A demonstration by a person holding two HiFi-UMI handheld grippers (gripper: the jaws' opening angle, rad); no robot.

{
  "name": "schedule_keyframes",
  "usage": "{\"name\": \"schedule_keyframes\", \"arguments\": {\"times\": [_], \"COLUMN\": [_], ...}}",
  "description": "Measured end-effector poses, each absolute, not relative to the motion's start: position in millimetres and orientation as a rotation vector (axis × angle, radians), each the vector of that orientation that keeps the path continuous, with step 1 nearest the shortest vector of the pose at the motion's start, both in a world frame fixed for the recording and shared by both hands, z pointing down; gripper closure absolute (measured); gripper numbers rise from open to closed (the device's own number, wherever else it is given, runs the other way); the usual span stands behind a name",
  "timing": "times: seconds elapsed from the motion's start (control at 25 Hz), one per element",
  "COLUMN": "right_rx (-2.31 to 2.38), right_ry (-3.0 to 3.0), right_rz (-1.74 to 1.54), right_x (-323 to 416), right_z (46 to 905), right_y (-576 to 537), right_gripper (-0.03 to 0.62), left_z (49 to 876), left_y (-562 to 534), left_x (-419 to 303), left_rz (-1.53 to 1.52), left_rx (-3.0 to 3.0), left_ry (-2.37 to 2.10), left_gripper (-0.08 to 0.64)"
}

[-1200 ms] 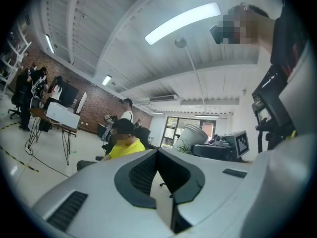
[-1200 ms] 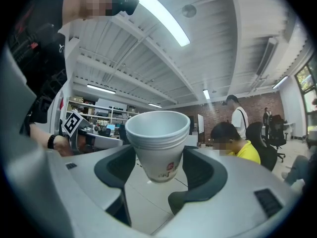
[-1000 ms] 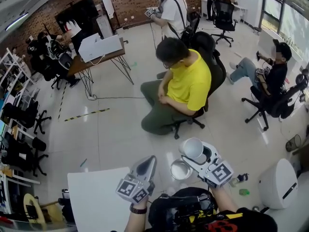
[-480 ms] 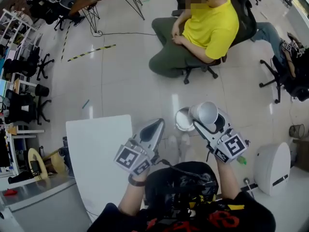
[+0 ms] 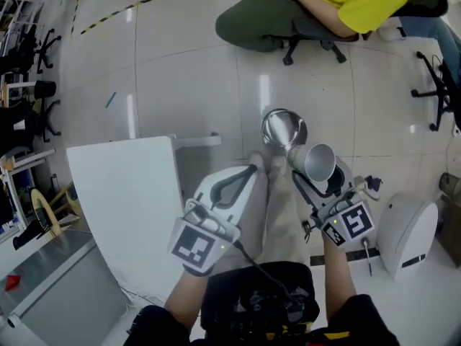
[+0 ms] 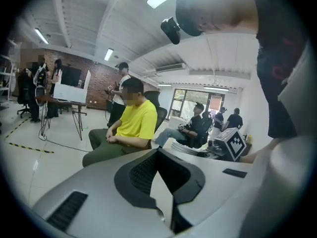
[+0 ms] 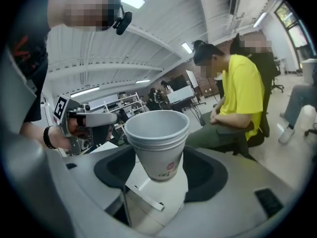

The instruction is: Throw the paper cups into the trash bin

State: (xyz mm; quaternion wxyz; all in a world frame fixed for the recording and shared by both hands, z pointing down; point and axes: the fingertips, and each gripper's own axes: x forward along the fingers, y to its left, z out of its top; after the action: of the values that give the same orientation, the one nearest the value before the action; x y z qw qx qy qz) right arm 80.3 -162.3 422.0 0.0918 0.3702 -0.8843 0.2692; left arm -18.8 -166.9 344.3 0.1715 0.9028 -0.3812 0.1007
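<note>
- Grey plastic right gripper (image 7: 158, 181) with a black recess, filling the lower half of the frame; jaws closed against the foot of the cups.
- Nested stack of white paper cups (image 7: 157, 138), centre of frame, upright, mouth up, several rims showing one under another; small reddish print near the base.
- Left gripper (image 7: 111, 118), grey, with a black-and-white marker cube, middle left, held in a hand (image 7: 59, 133) that wears a dark wristband (image 7: 47, 137).
- Seated person in a yellow short-sleeved shirt (image 7: 242, 93) and olive trousers, right of centre, on a black office chair (image 7: 262, 128), hands in lap.
- White ribbed ceiling with strip lights (image 7: 188, 47), upper centre.
- Shelving and further people, small and indistinct, behind the cups.
</note>
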Motion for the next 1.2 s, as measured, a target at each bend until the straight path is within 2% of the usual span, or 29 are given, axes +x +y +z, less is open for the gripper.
{"name": "schedule_keyframes", "arguments": {"times": [0.44, 0.6, 0.84, 1.04, 1.2], "right_rx": [0.994, 0.934, 0.855, 0.805, 0.682], "right_ry": [-2.478, -2.459, -2.295, -2.097, -1.917], "right_rz": [0.953, 1.006, 1.32, 1.522, 1.513], "right_x": [67.2, 53.4, 37.8, 30.3, 30.7], "right_z": [646.6, 719.7, 864.9, 988.5, 1045.4], "right_y": [-168.2, -185.7, -179.3, -162.7, -129.5], "right_gripper": [0.284, 0.284, 0.284, 0.284, 0.278], "left_z": [573.0, 627.5, 692.5, 775.0, 827.9], "left_y": [-175.4, -190.6, -191.6, -171.6, -145.9], "left_x": [-19.1, -18.3, -26.1, -25.1, -25.9], "left_rz": [0.431, 0.415, 0.342, 0.422, 0.436], "left_rx": [2.349, 2.33, 2.191, 2.112, 2.006], "left_ry": [-1.01, -0.997, -1.076, -1.009, -1.0], "left_gripper": [0.559, 0.559, 0.559, 0.559, 0.559]}}
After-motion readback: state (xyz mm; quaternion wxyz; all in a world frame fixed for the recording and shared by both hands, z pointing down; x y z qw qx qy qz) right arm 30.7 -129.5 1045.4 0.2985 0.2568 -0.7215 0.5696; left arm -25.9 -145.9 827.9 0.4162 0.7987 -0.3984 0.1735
